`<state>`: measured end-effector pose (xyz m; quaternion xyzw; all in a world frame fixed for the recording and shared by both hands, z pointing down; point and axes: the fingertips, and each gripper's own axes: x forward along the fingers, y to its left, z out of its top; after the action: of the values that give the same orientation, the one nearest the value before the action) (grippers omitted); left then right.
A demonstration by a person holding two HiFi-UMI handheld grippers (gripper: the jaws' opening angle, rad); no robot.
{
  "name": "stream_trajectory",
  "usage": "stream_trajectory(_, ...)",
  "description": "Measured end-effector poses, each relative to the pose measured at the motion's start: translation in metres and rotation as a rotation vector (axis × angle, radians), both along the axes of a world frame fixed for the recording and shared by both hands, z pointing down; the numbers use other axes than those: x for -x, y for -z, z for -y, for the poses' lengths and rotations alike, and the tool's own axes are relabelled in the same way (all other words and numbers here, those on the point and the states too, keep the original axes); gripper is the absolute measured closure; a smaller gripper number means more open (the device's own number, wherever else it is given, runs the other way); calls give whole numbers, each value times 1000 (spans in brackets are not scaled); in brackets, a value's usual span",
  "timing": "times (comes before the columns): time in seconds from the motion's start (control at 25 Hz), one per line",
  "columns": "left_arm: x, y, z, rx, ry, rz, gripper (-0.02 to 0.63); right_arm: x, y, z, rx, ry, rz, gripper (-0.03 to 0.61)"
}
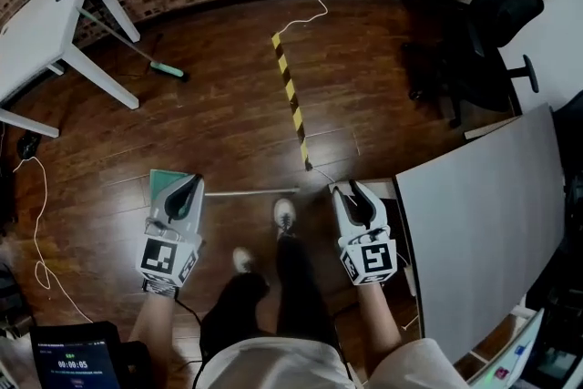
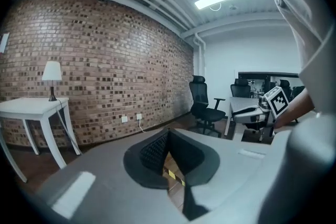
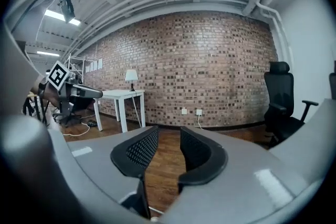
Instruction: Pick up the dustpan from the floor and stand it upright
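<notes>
Step in hand: approach; dustpan [image 1: 161, 183] not yet gripped. It lies flat on the floor, its teal pan partly beneath the left gripper [image 1: 189, 183] in the head view, its pole [image 1: 250, 192] running right toward the right gripper [image 1: 350, 189]. Left jaws meet at the tips, empty; right jaws parted, empty. Judgement: tilt the right gripper down (both aim level now), clamp the pole, then swing upright.

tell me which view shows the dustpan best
The head view: the teal dustpan lies on the floor, its handle pointing right, partly behind the left gripper. Neither gripper view clearly shows it.
</notes>
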<state>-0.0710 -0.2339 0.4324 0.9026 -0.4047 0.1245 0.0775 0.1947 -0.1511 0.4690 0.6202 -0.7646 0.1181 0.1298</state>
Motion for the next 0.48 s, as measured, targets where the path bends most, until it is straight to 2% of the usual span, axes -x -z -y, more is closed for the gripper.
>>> stream_trajectory(0.28, -52, -185, 14, 102, -44, 3, 614, -33, -197, 2, 111, -29, 8, 427)
stream_trajectory(0.48, -78, -313, 17, 123, -83, 13, 614, -43, -333, -5, 189, 0, -18, 419)
